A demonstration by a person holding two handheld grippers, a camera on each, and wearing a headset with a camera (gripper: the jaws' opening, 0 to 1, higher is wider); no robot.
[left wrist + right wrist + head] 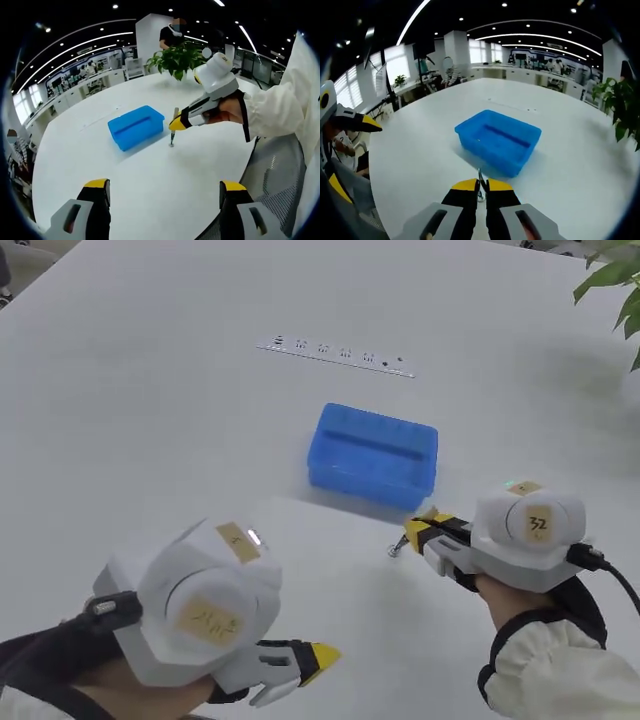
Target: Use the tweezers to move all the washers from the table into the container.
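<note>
The blue container sits open-topped in the middle of the white table. A row of small washers lies on the table beyond it. My right gripper, just right of the container's near corner, is shut on metal tweezers, whose tips point down at the table. From the left gripper view, the tweezers stand nearly upright beside the container. My left gripper is open with nothing between its jaws, low at the front left. The right gripper view has the tweezers pinched between its jaws, in front of the container.
A green potted plant overhangs the far right of the table. A mesh chair stands at the table's near edge. Bare table surface lies all around the container.
</note>
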